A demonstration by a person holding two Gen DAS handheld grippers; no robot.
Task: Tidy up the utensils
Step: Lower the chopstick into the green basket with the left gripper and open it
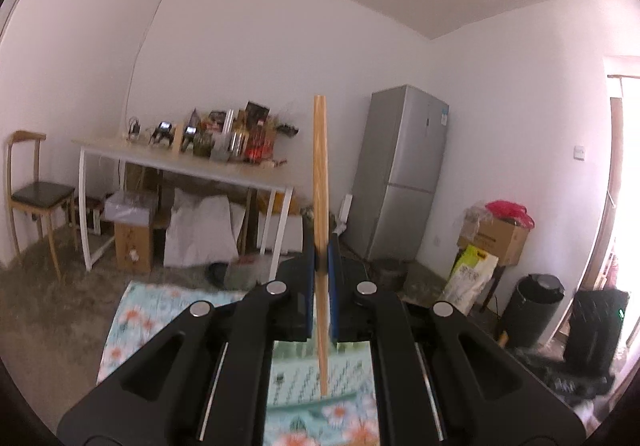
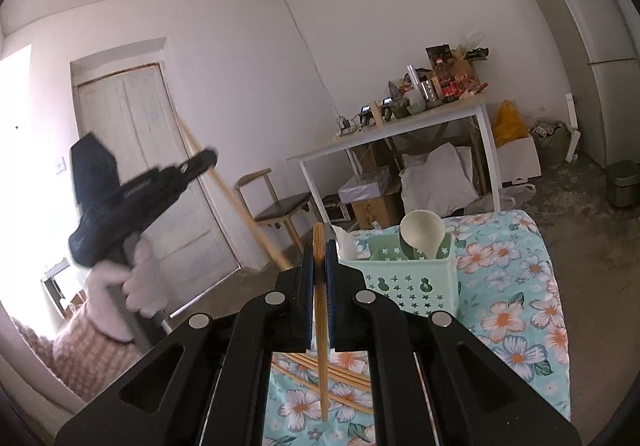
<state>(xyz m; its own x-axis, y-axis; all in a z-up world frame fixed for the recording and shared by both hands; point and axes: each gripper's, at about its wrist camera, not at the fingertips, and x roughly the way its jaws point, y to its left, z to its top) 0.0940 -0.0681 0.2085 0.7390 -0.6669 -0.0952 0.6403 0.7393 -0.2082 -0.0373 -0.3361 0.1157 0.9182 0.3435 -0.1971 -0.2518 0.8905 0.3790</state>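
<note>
- The left tongs (image 1: 321, 266) are clenched on a wooden chopstick (image 1: 320, 182), which stands nearly upright between the blue pads, held high above the floral cloth (image 1: 136, 310).
- The right tongs (image 2: 319, 262) grasp another chopstick (image 2: 319, 326), also nearly upright, just left of the green utensil basket (image 2: 400, 282).
- The basket stands on the flowered table (image 2: 520, 286) and holds a pale ladle (image 2: 420, 230).
- More loose chopsticks (image 2: 344, 374) lie on the cloth beneath the right tongs.
- In the right wrist view, a gloved hand (image 2: 140, 282) holds the other gripper far left.
</note>
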